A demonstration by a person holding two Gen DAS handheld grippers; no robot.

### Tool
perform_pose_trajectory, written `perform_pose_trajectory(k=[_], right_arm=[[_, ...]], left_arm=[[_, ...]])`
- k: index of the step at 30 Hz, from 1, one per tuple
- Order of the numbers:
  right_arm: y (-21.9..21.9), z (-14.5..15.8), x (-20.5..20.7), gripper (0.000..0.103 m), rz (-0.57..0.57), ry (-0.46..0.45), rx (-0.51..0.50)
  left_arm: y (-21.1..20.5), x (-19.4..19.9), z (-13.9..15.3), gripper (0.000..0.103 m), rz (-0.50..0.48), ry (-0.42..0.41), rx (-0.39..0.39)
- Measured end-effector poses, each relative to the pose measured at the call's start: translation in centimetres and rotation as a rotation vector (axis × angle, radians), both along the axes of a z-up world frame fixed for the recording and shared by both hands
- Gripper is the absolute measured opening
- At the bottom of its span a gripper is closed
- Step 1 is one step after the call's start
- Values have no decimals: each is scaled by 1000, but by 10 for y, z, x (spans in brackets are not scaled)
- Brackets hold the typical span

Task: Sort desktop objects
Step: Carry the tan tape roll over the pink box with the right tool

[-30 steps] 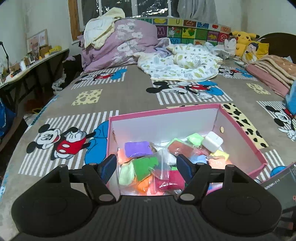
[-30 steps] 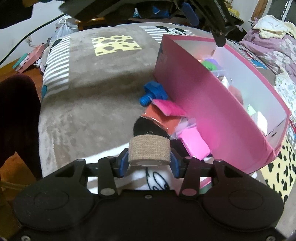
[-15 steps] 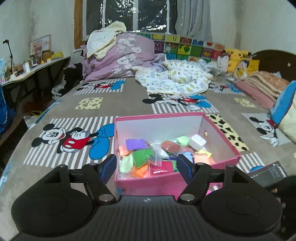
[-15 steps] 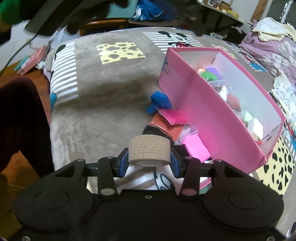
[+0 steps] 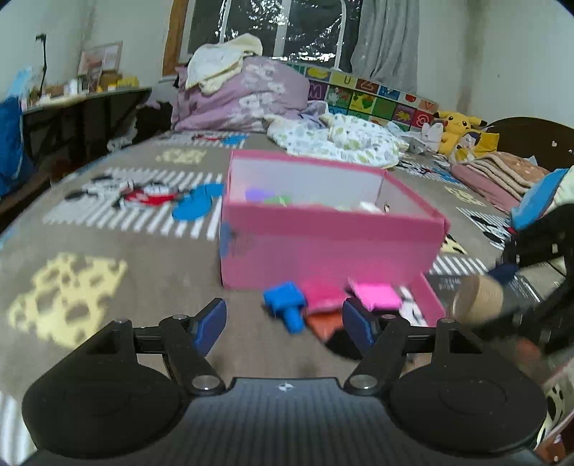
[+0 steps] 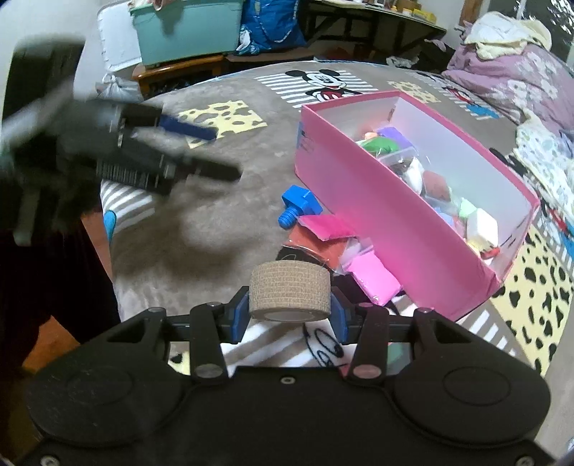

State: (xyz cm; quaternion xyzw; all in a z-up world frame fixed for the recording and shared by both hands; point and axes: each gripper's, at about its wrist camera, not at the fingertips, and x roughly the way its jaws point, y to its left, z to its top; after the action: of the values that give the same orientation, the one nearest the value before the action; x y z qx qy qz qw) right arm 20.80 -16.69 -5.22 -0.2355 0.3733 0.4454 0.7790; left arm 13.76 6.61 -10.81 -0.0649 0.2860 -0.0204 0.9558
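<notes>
My right gripper (image 6: 289,311) is shut on a tan bandage roll (image 6: 289,294) and holds it above the bedspread near the pink box (image 6: 394,215). The roll also shows blurred in the left wrist view (image 5: 477,299). The pink box (image 5: 323,247) holds several coloured clay packets (image 6: 423,179). In front of it lie a blue toy bolt (image 5: 287,303) (image 6: 297,209), a red packet (image 6: 323,243) and pink packets (image 5: 375,294) (image 6: 375,279). My left gripper (image 5: 283,319) is open and empty, low over the bedspread just short of the bolt; it shows blurred in the right wrist view (image 6: 201,150).
All of this lies on a brown Mickey Mouse bedspread (image 5: 107,222). Piled quilts (image 5: 244,96) and plush toys (image 5: 455,132) lie at the far end. A dark booklet (image 5: 452,283) lies right of the box. A desk (image 5: 82,96) stands to the left, a teal bin (image 6: 186,28) beside the bed.
My left gripper has pulled back out of the pink box and dropped low in front of it, facing the bolt and packets. My right gripper still holds the roll and has drawn back slightly.
</notes>
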Motion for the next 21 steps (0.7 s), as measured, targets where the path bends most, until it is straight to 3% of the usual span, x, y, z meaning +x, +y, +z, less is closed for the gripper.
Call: perform_pose_trajectory(k=[5,11,21], right_arm=[[-3,0,7,44,-40,57,35],[-18,9,29,44,-151,142,129],[-15,39,52,44,-241,96,187]], left_arm=[[4,-1,-32,71,-24,52,26],[7,6,-45,71,-44,57,20],[-4,9,-41,71,-93,40,56]])
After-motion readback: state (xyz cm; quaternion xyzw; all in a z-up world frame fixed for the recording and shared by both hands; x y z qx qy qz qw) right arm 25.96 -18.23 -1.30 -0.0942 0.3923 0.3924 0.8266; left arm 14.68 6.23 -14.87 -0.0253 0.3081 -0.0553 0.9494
